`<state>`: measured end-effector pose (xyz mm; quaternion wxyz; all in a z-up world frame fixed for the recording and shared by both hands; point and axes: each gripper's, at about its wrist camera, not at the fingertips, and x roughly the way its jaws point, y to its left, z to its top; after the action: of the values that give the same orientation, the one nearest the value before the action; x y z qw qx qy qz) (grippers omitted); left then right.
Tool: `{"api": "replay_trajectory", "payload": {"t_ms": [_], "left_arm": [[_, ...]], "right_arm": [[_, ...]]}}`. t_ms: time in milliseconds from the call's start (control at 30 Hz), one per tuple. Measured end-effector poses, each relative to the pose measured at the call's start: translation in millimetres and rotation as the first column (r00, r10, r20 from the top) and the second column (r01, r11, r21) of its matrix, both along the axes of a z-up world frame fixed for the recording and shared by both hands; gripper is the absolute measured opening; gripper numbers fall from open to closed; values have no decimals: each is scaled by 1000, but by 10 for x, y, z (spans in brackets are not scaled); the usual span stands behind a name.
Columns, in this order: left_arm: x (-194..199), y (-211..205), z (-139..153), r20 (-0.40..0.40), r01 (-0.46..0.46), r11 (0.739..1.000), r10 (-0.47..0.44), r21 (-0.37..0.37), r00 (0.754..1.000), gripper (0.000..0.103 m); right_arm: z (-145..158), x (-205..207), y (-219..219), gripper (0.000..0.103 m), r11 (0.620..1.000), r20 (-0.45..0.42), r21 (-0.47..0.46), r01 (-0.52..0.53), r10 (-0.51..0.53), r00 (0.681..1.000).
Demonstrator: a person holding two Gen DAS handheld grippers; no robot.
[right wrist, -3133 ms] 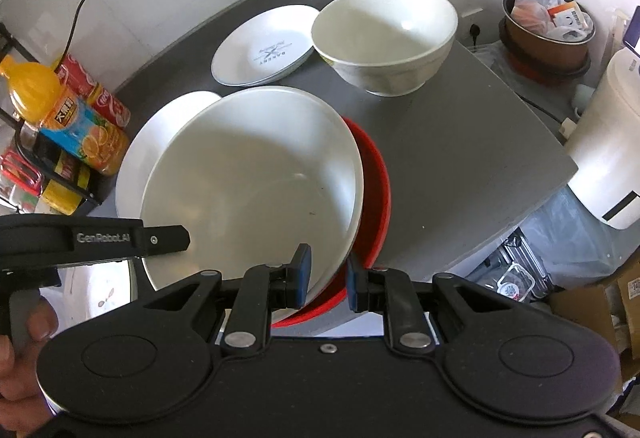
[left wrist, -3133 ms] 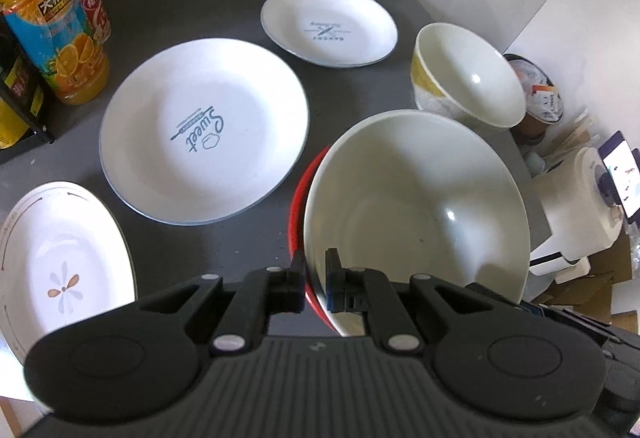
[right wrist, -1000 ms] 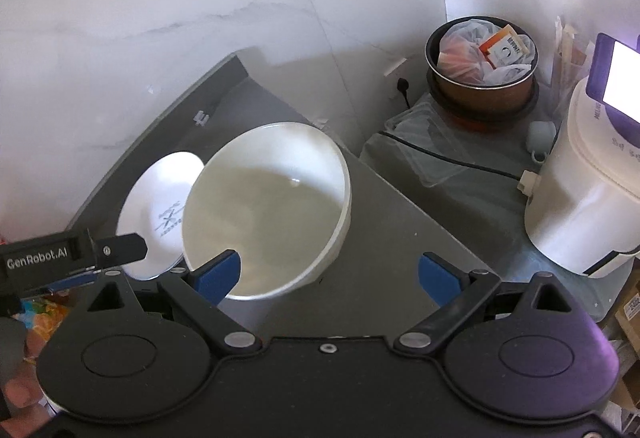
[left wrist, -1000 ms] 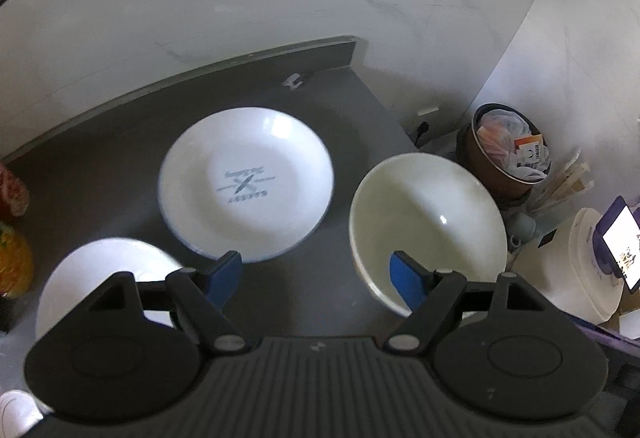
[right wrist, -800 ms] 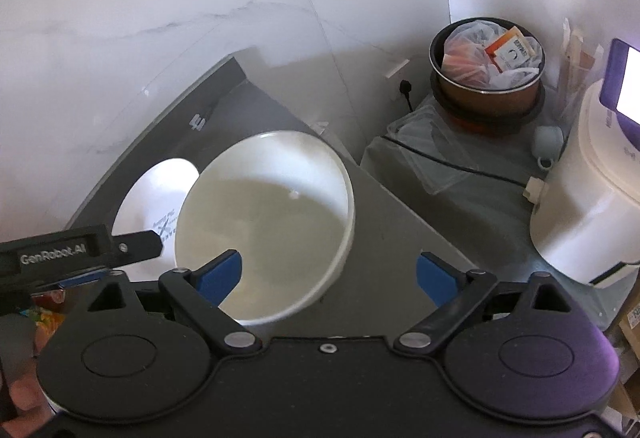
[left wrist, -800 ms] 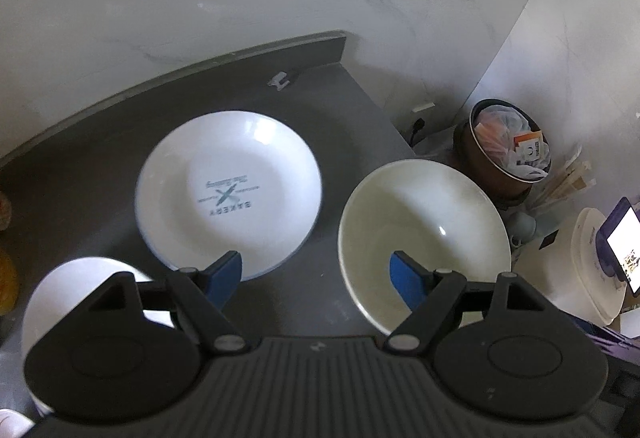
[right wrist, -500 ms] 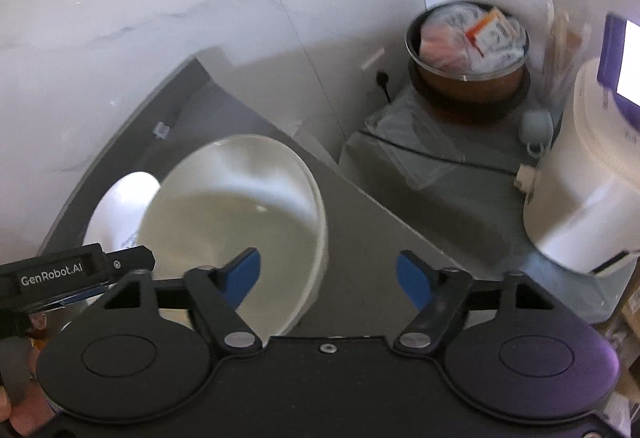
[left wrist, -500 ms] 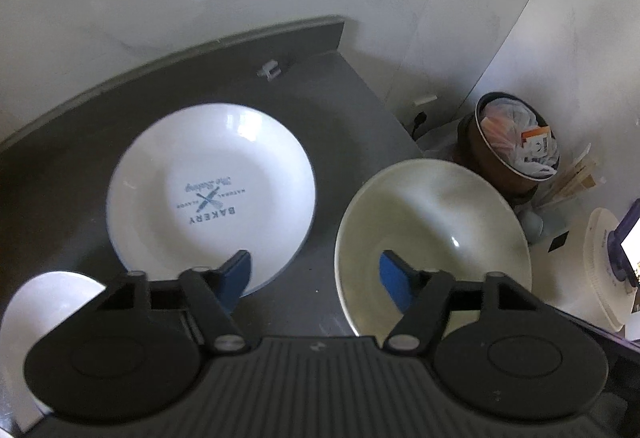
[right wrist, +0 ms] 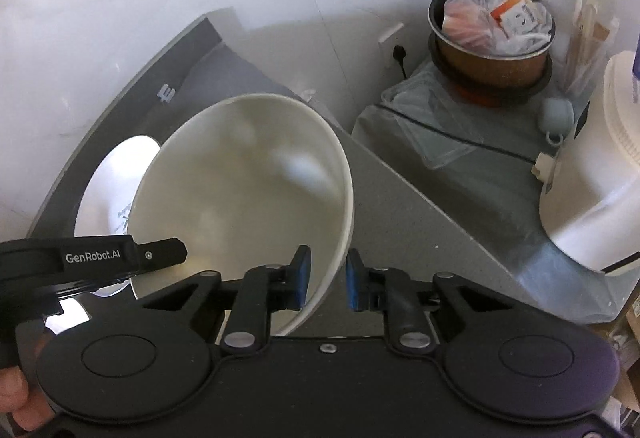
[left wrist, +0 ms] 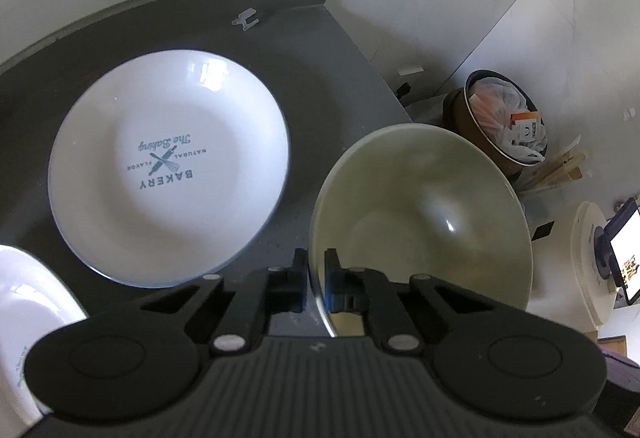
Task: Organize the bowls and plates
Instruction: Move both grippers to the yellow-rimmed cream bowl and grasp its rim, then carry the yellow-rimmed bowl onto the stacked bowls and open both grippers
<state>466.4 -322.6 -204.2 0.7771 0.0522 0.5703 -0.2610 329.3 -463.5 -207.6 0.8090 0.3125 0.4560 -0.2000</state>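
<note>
A cream bowl (left wrist: 420,218) stands near the right edge of the dark counter (left wrist: 320,78). My left gripper (left wrist: 316,272) is shut on its near-left rim, one finger inside and one outside. In the right wrist view the same bowl (right wrist: 248,190) looks tilted, and my right gripper (right wrist: 326,278) is shut on its near-right rim. A white plate printed "BAKERY" (left wrist: 168,178) lies flat to the left of the bowl, partly hidden behind it in the right wrist view (right wrist: 116,174). Another white plate (left wrist: 24,318) shows at the lower left.
The counter ends just right of the bowl; beyond the edge stand a brown pot stuffed with bags (right wrist: 492,38), a white appliance (right wrist: 592,198) and a lit phone screen (left wrist: 628,254). Marble walls close the back. A hand (right wrist: 16,398) holds the left gripper body (right wrist: 120,254).
Both grippers, open wide half a second ago, have moved in and shut on opposite sides of the cream bowl's rim. The bowl now looks tilted.
</note>
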Motion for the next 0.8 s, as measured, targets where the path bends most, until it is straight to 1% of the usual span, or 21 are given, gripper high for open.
{"api": "replay_trajectory", "payload": {"t_ms": [100, 133, 167, 233, 333, 367, 467, 633, 800], "left_arm": [[15, -2, -25, -1, -5, 1000, 5, 0, 1000, 6], [15, -2, -26, -1, -9, 1000, 9, 1, 1000, 6], [10, 1, -18, -2, -11, 1000, 11, 2, 1000, 6], [-16, 23, 20, 3, -17, 1000, 17, -4, 1000, 6], [-67, 73, 123, 37, -11, 1000, 11, -4, 999, 6], [-81, 103, 163, 37, -14, 1000, 15, -12, 999, 6], [-150, 161, 286, 51, -12, 1000, 13, -19, 999, 6], [-336, 289, 553, 91, -13, 999, 17, -47, 996, 6], [-592, 418, 812, 118, -20, 997, 28, -68, 993, 6]], "right_arm": [[-78, 49, -66, 22, 1000, -26, 17, 23, -23, 999], [-100, 60, -74, 20, 1000, -24, 11, 18, -18, 1000], [-109, 71, -67, 13, 1000, -19, 3, 4, -4, 1000], [-81, 87, -13, 12, 999, -29, -25, -26, 26, 999], [29, 36, 68, 13, 997, 0, -58, -50, 50, 999], [79, 8, 83, 13, 997, 11, -62, -47, 48, 999], [196, -76, 105, 13, 998, 36, -48, -29, 31, 999], [451, -240, 224, 13, 995, 78, -86, -46, 52, 996], [682, -492, 335, 13, 993, 115, -109, -51, 64, 991]]}}
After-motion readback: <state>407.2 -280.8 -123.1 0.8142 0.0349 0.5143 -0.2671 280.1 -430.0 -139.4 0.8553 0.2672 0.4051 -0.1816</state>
